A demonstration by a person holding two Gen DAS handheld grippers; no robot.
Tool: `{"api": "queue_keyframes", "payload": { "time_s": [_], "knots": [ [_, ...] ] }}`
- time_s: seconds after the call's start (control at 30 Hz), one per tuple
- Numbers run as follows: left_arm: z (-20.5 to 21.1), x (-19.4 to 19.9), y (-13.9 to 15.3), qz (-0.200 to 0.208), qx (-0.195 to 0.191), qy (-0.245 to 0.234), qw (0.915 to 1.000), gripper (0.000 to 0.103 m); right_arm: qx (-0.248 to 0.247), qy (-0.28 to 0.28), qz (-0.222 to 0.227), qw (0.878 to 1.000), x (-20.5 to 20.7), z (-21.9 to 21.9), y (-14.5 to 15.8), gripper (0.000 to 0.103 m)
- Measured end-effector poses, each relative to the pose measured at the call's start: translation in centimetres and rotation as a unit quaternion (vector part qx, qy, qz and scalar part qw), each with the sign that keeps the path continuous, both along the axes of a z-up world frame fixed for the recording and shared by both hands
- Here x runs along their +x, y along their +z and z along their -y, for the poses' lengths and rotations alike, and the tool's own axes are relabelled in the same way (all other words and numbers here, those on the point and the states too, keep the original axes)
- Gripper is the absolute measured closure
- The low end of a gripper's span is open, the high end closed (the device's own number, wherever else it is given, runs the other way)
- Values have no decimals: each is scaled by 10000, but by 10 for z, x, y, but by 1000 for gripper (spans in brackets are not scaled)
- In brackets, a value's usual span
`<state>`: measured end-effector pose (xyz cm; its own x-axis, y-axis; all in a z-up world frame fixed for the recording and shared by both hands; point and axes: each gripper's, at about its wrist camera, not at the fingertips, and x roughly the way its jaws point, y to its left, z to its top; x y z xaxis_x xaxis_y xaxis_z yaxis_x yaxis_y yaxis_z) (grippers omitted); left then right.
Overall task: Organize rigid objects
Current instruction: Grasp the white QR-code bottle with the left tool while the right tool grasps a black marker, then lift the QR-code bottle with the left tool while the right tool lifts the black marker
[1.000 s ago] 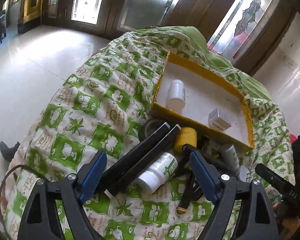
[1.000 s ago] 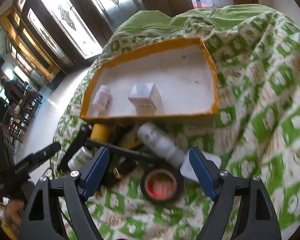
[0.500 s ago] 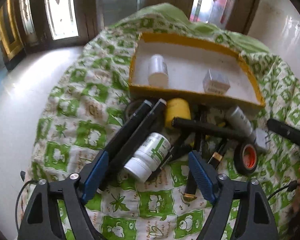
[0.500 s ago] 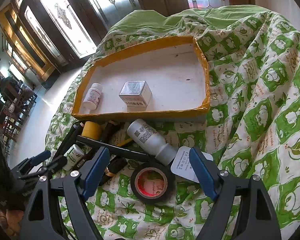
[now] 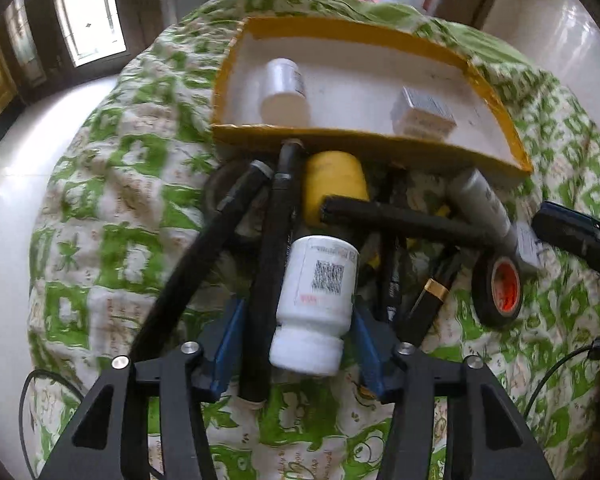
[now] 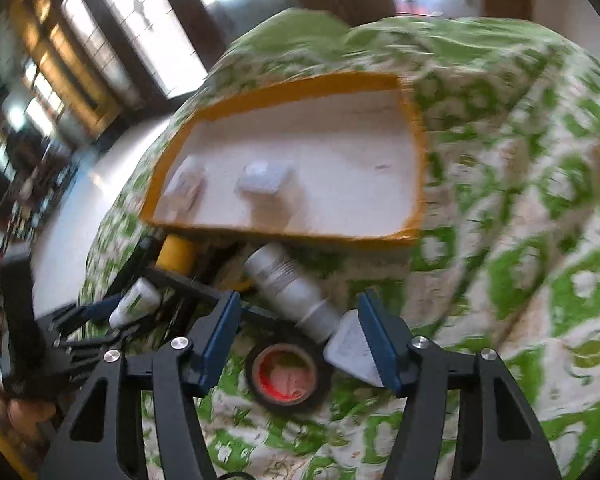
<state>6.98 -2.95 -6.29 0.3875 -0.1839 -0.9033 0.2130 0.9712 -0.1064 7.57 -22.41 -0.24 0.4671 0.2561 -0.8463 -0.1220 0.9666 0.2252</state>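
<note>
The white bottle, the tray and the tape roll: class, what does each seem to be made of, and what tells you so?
White bottle: probably plastic, smooth and slightly glossy, with a printed paper label. Tray: likely cardboard, matte white inside, its thin walls covered in yellow, perhaps tape. Tape roll: black, faintly shiny, probably vinyl tape, wound on a red-orange core.

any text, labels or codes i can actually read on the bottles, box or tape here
None can be read.
white bottle: a square scan code and a small red line of print, both blurred.
small box in the yellow tray: label blurred.
grey tube: print too smeared.
tape roll: no print visible.
</note>
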Motion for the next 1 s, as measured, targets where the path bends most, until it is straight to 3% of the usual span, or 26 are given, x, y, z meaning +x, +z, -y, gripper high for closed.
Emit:
{"api": "queue_keyframes", "payload": {
  "time_s": [0.23, 0.47, 0.63, 0.87, 1.0],
  "knots": [
    [-3, 2, -1, -34, -91, 95, 9999, 50, -836, 1383, 57, 9868, 5, -72, -19, 44],
    [-11, -1, 8, 138, -164, 128, 9997, 48, -1292, 1456, -59, 9809, 23, -81, -41, 59],
    [-14, -4, 12, 220, -226, 164, 9994, 48, -878, 1283, -177, 9877, 26, -72, -39, 83],
    [-1, 1, 9, 316, -65, 28, 9995, 48, 285, 892, -812, 9923, 27, -57, -43, 84],
    [7, 4, 4, 276, 66, -99, 9995, 52, 141, 931, -798, 9924, 22, -63, -44, 84]
  ]
}}
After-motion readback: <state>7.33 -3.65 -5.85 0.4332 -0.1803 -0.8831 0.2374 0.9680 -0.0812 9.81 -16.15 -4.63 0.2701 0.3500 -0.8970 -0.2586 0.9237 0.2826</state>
